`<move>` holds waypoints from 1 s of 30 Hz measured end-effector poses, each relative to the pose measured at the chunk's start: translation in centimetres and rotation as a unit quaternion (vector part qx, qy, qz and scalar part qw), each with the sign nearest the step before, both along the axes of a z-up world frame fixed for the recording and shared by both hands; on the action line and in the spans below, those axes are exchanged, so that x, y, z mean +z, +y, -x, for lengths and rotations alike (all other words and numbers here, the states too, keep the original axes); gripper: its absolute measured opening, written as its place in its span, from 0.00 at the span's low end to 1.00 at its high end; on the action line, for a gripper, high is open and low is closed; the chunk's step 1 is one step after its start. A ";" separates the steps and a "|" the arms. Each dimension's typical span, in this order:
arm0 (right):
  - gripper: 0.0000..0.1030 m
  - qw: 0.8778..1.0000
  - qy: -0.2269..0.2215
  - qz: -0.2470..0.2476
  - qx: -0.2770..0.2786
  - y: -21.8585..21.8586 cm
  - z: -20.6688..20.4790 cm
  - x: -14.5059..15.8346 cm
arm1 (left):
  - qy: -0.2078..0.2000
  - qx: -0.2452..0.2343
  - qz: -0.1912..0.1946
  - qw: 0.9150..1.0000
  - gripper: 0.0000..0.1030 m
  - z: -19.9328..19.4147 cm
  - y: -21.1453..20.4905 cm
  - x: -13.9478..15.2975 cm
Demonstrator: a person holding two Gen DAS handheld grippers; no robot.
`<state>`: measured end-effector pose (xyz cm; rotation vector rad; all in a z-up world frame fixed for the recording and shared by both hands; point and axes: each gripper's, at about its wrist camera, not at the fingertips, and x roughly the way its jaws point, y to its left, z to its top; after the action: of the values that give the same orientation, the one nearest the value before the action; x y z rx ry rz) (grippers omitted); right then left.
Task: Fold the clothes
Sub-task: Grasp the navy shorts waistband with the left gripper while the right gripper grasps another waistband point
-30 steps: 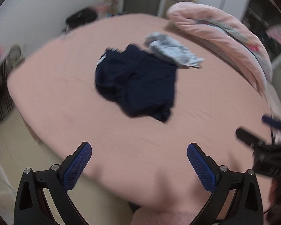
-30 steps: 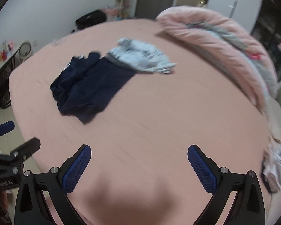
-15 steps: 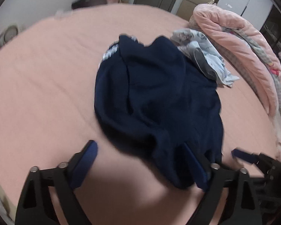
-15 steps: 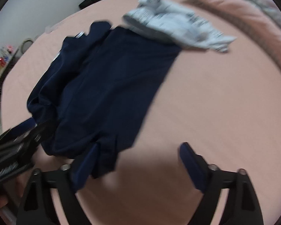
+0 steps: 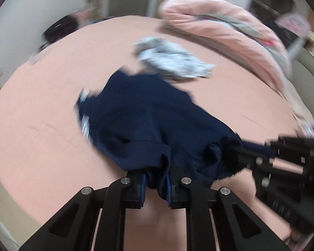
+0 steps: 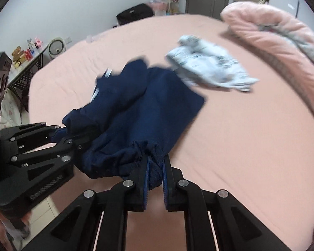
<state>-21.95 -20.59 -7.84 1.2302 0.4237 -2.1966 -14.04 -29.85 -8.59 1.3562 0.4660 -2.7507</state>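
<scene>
Nearest me, my left gripper (image 5: 156,185) was pressed together on a bunched hem of the navy garment (image 5: 152,121), and my right gripper (image 6: 156,179) was pinching a second gathered bit of the same edge, cloth wedged between the blue pads (image 6: 146,179) in both views. The two grips sat near each other along that near edge, my right one showing at the right of the left wrist view.

I judged the folding barely begun: both corners were taken, but the cloth lay rumpled and doubled on itself, with no clean fold made. Spreading it flat and every fold proper were left, as I read it.

The garment lay on the pink bed (image 6: 240,146), its near edge lifted into my grippers and the rest trailing away from me. Its long axis ran from my hands toward the far side of the bed, slanting a little, with white trim (image 5: 84,123) showing at its left side.

Beyond it, touching or just beside its far end, lay a crumpled pale printed garment (image 6: 209,71), untouched. Farthest, a rolled pink quilt (image 6: 278,33) lay along the bed's right side.
</scene>
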 end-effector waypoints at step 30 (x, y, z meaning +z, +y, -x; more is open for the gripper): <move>0.46 0.919 -0.047 0.034 -0.391 46.3 -15.7 1.1 | -0.018 -0.193 0.022 0.981 0.21 -2.1 31.6 2.1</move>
<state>-6.24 25.72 -6.74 1.6511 -0.2453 -2.7370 -11.90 1.73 -6.47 1.6349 0.1493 -3.0006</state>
